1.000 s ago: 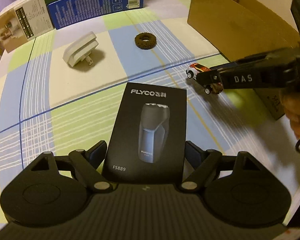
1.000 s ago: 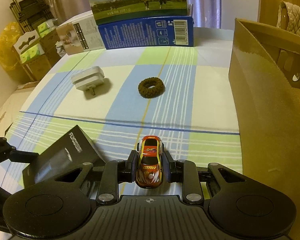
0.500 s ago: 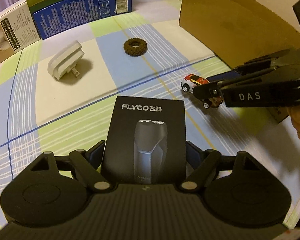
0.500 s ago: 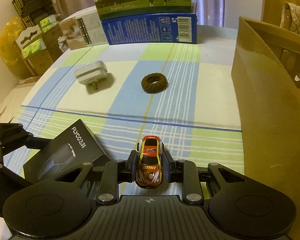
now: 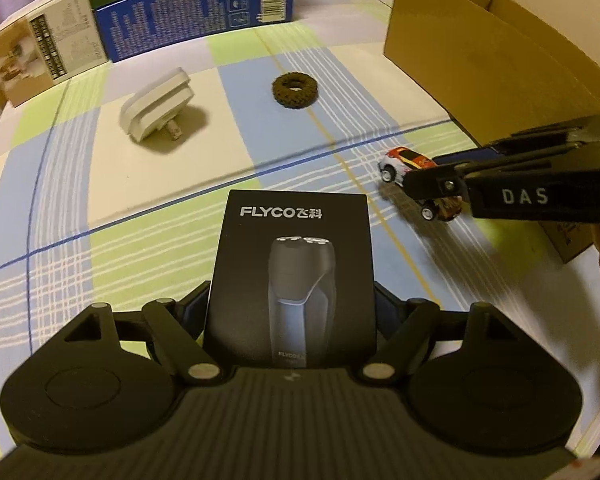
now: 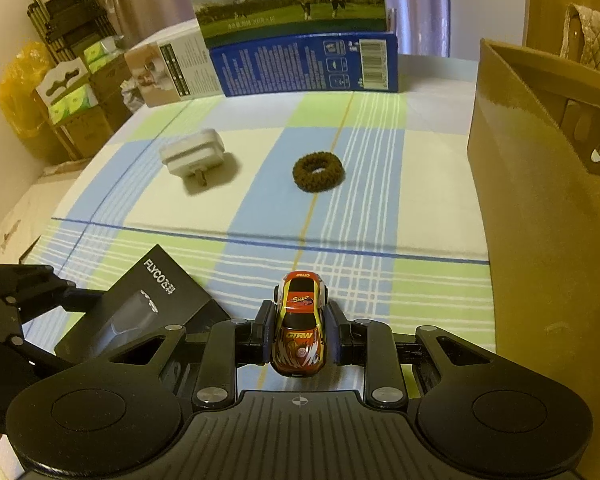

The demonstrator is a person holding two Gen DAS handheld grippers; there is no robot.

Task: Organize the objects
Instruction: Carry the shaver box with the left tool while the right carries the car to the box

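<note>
My left gripper (image 5: 292,304) is shut on a black FLYCO shaver box (image 5: 296,248), gripping its near end by the two long sides. The box is tilted a little above the checked cloth. In the right wrist view the shaver box (image 6: 148,304) and the left gripper's fingers (image 6: 24,300) show at lower left. My right gripper (image 6: 300,330) is shut on a small red and yellow toy car (image 6: 299,300), nose pointing away. From the left wrist view the toy car (image 5: 404,162) hangs just over the cloth in the right gripper (image 5: 436,186), beside the cardboard box.
A large open cardboard box (image 6: 540,208) stands along the right. A white plug adapter (image 6: 192,154) and a brown fuzzy ring (image 6: 318,172) lie mid-table. A blue milk carton case (image 6: 304,64) and a small product box (image 6: 168,72) stand at the back. Clutter sits off the left edge.
Both grippers keep their holds. The shaver box has risen slightly and the left gripper now shows more in the right wrist view. The car has barely moved.
</note>
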